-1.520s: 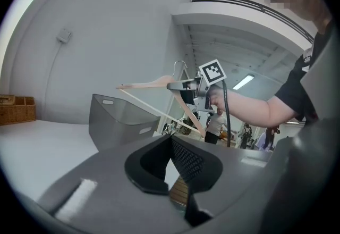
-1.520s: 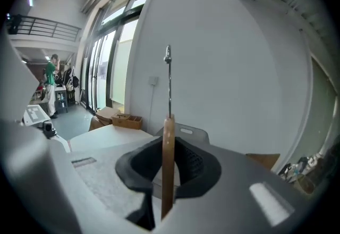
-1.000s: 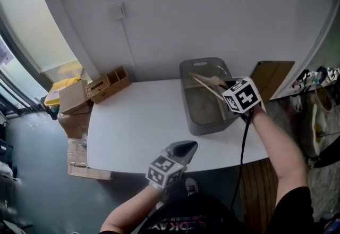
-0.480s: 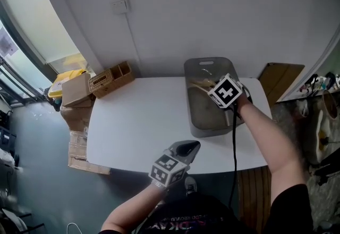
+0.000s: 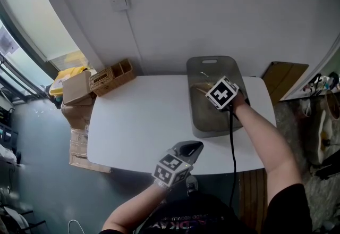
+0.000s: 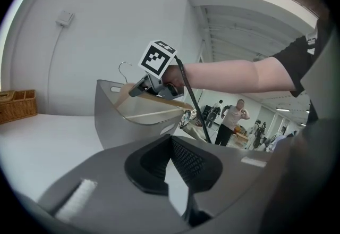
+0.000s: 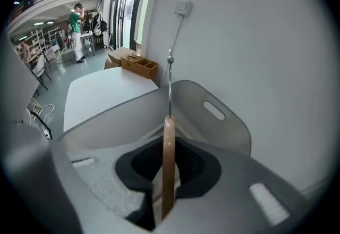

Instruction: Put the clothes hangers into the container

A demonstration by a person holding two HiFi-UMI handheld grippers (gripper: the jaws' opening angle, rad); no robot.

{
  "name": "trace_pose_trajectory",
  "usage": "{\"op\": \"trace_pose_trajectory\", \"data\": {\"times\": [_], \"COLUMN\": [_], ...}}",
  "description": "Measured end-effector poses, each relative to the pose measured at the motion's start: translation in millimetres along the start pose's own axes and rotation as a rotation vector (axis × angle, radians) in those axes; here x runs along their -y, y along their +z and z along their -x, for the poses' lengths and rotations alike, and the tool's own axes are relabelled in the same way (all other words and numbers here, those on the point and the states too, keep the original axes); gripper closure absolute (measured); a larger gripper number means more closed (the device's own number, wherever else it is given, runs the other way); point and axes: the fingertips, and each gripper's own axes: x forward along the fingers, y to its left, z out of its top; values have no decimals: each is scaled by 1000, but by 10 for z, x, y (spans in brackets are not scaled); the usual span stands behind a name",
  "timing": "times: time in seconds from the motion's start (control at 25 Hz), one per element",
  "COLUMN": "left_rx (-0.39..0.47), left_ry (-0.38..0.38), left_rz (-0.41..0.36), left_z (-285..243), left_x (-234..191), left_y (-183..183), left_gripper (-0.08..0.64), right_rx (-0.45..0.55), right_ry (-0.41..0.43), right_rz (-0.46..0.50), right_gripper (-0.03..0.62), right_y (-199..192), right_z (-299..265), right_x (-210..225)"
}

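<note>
A grey plastic container [image 5: 210, 60] stands on the right part of the white table [image 5: 138, 121]. My right gripper [image 5: 212, 91] hangs over the container's inside, shut on a wooden clothes hanger [image 5: 201, 88]. In the right gripper view the hanger's wooden bar [image 7: 168, 164] stands edge-on between the pads, and its metal hook [image 7: 170, 81] points over the container's far wall [image 7: 212, 108]. The left gripper view shows that hanger [image 6: 159, 101] tilted above the container's rim [image 6: 122, 121]. My left gripper [image 5: 186, 149] rests at the table's front edge, jaws together with nothing held [image 6: 178, 174].
A wicker basket [image 5: 111, 77] sits at the table's back left corner. Cardboard boxes [image 5: 74, 94] are stacked on the floor to the left. A wall socket [image 5: 119, 1] has a cable running down behind the table. A brown board [image 5: 289, 76] leans at the right.
My right gripper has carried the hanger left and lower, from the container's right rim to over its inside. The left gripper has stayed in place.
</note>
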Motion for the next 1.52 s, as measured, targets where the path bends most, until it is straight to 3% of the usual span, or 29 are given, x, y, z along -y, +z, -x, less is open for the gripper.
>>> {"op": "trace_pose_trajectory", "data": {"times": [0.84,1.52], "left_rx": [-8,-1], "left_ry": [6,-8], "left_rz": [47,67], "left_z": [226,460], "left_x": [-255,-235], "left_y": [-164,-276], "left_gripper": [555,555], "right_rx": [-34,-36], "right_ry": [3,37], "right_rz": [52,68], "right_gripper": [532,484], "right_y": [171,87], "right_z": [-333,-345], "right_x": [-280,-595]}}
